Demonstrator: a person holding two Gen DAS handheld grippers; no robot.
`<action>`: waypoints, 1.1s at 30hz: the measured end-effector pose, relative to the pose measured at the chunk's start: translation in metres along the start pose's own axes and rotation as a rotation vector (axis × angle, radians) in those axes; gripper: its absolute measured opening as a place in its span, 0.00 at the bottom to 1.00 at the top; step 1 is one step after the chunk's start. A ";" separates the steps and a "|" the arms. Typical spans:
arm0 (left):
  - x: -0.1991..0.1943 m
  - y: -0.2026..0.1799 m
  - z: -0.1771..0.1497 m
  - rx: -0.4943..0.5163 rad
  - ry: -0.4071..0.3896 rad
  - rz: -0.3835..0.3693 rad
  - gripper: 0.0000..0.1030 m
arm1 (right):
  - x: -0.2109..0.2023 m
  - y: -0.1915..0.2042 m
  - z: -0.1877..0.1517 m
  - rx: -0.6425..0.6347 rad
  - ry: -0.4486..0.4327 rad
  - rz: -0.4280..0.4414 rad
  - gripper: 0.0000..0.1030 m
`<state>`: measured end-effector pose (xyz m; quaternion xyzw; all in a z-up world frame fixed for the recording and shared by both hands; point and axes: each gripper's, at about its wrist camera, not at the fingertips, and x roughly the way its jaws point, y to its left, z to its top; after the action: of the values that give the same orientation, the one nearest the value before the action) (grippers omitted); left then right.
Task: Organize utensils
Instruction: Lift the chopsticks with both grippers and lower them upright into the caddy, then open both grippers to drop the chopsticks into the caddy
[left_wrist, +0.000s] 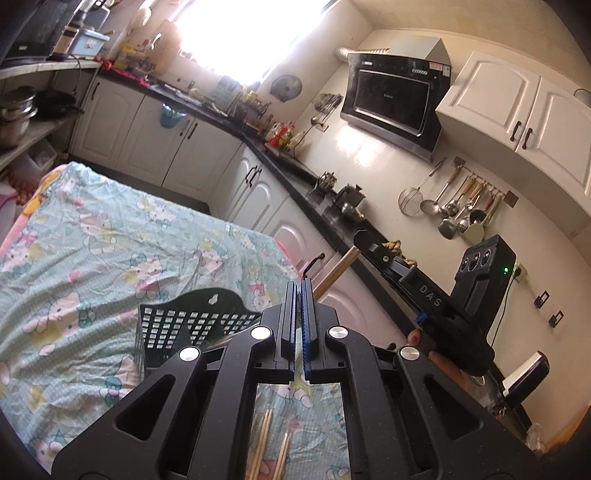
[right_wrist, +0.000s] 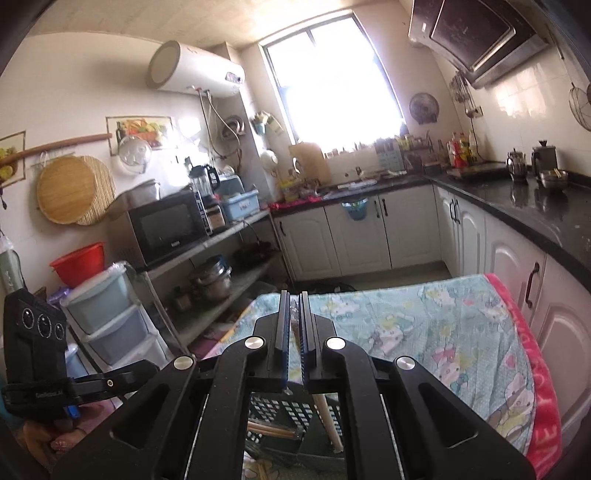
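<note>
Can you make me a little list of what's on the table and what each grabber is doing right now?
Table cover: cartoon-cat cloth
Holder: black plastic mesh basket standing on the cloth
Loose utensils: wooden chopsticks lying on the cloth
Left gripper: shut, nothing between its fingers
Right gripper: shut on a wooden-handled utensil above the basket
Utensil's head: hidden, cannot tell what it is

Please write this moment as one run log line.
left gripper: shut, empty | right gripper: shut on wooden utensil | black basket: on tablecloth | chopsticks: loose on cloth
</note>
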<state>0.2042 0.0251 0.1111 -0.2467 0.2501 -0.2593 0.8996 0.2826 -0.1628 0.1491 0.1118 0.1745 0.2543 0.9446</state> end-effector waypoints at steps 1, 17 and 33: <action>0.002 0.002 -0.002 -0.002 0.008 0.002 0.01 | 0.002 -0.001 -0.002 0.002 0.008 -0.007 0.05; 0.022 0.033 -0.007 -0.017 0.148 -0.007 0.01 | 0.007 0.001 -0.028 0.040 0.103 -0.096 0.44; -0.010 0.041 -0.002 0.039 0.101 0.024 0.64 | -0.044 0.025 -0.052 -0.031 0.122 -0.227 0.76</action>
<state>0.2098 0.0606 0.0897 -0.2129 0.2933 -0.2653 0.8934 0.2159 -0.1577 0.1210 0.0611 0.2394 0.1549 0.9566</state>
